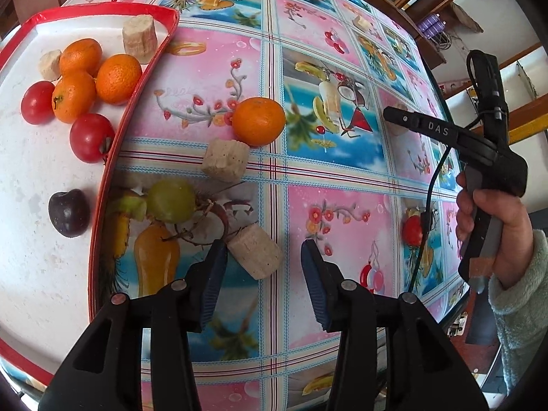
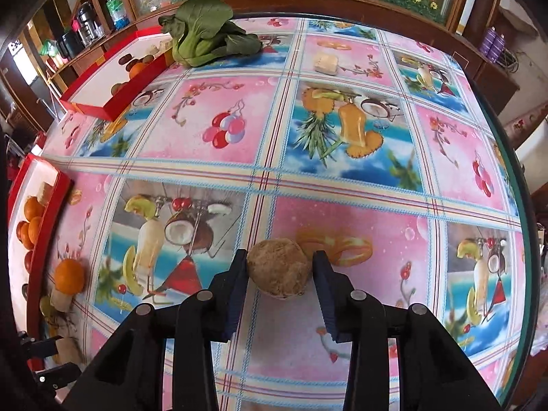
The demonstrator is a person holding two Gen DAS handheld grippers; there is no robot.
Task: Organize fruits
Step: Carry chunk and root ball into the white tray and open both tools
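Right tool [image 2: 279,270] straddles a brown, rough-skinned round fruit [image 2: 279,267] low in the frame's centre on the desk [image 2: 342,137], pads touching or nearly so; I cannot tell if it grips. Left tool [image 1: 263,260] gapes wide beside a beige chunk [image 1: 255,255]. Judging by this, pickup is underway; next, squeeze firmly and carry it to the red tray [image 1: 113,178] at left.

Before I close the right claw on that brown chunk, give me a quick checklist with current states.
1. Brown chunk sits between the right claw fingers: ok.
2. Fingers gripping it: cannot tell; they look close beside it.
3. Left claw open, holding nothing: ok.
4. Red tray has free space: ok.
5. Orange and green fruit lie outside the tray: not ok.
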